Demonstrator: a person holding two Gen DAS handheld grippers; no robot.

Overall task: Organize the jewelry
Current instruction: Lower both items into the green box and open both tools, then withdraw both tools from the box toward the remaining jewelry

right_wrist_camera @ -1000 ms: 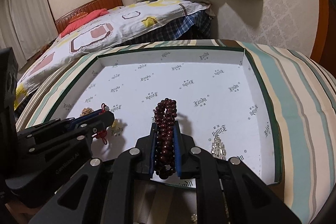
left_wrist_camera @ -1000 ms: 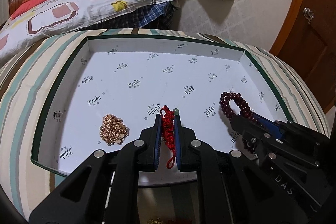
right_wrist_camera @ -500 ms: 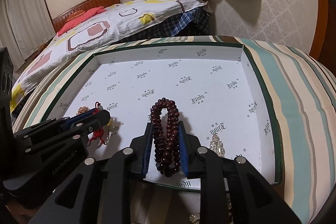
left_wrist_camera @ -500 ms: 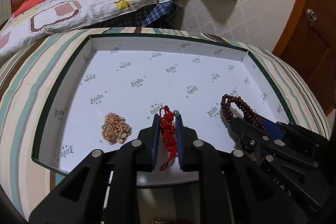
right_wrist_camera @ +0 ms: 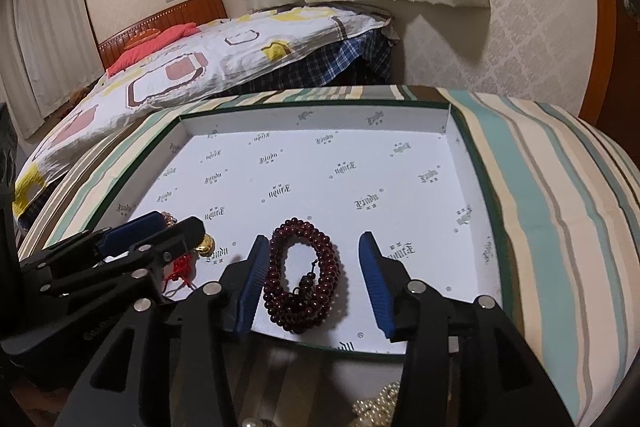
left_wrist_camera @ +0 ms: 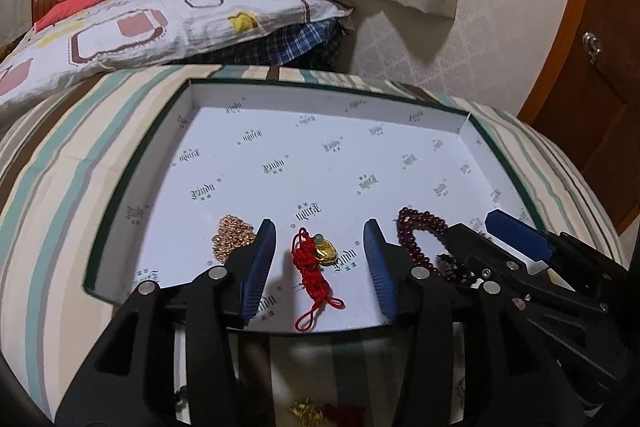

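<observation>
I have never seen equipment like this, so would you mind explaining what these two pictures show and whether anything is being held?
A person holds two hand-held grippers, each with a fisheye camera looking along its fingers; one picture comes from each.

The left gripper sees a shallow white box lid on a striped cloth. Between its fingers lies a red knotted cord with a gold charm, and a pile of gold chain lies further left.

The right gripper looks at the same lid, with a dark red bead bracelet between its fingers.

Both sets of jaws have just been opening, and each piece lies free in the lid, so nothing is held.
</observation>
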